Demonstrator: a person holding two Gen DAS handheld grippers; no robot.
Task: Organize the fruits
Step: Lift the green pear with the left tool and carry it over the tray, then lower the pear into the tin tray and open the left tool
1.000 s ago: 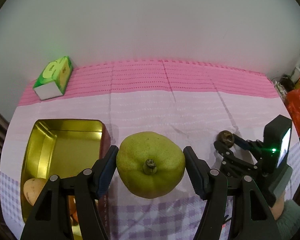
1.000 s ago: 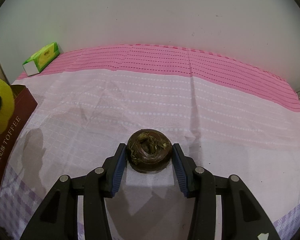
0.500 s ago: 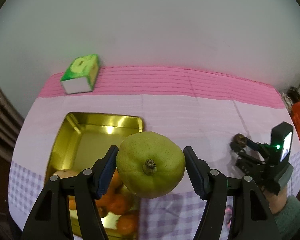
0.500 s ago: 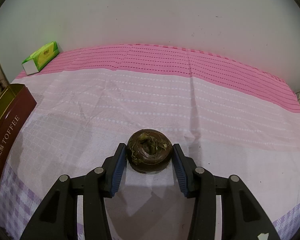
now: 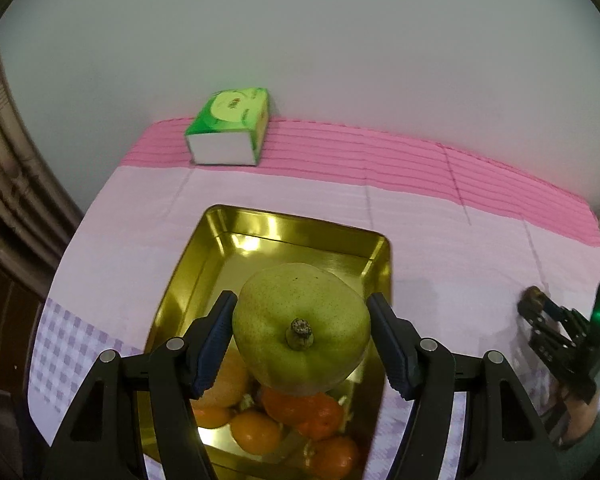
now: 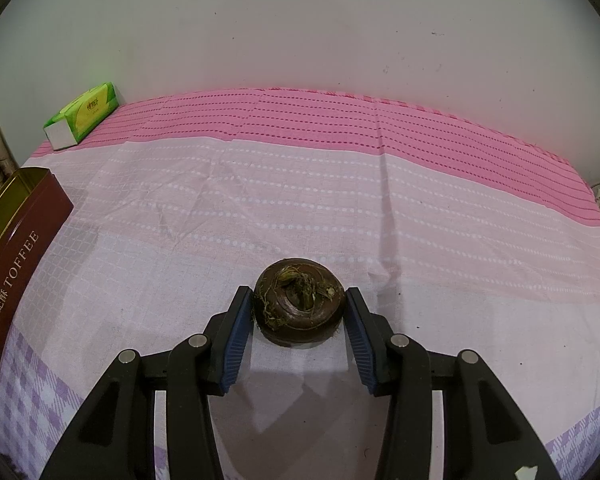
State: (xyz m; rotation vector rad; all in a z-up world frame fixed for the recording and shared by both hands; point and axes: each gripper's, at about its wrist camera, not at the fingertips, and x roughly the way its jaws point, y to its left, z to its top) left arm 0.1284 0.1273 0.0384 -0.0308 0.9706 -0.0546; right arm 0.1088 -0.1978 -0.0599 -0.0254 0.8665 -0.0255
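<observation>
A: What lies under the left gripper (image 5: pixel 302 334)?

B: It is clamped on a green pear (image 5: pixel 301 327), stem toward the camera, held above the gold tin (image 5: pixel 284 236). Below the pear lie oranges (image 5: pixel 296 412) at the tin's near end. Around that, a pale pink cloth (image 5: pixel 440 248) with a deeper pink band against a plain grey-white wall.

A: And the right gripper (image 6: pixel 299 308)?

B: Its blue pads press both sides of a dark brown round fruit (image 6: pixel 299 306) sitting on the cloth. Only this view shows the tin's maroon outer wall, lettered TOFFEE, far off to its left.

A: Anything only the left view gives?

B: The tin's inside, and the right gripper seen from outside, well to its right. A green tissue box (image 5: pixel 230 132) stands beyond the tin by the wall.
</observation>
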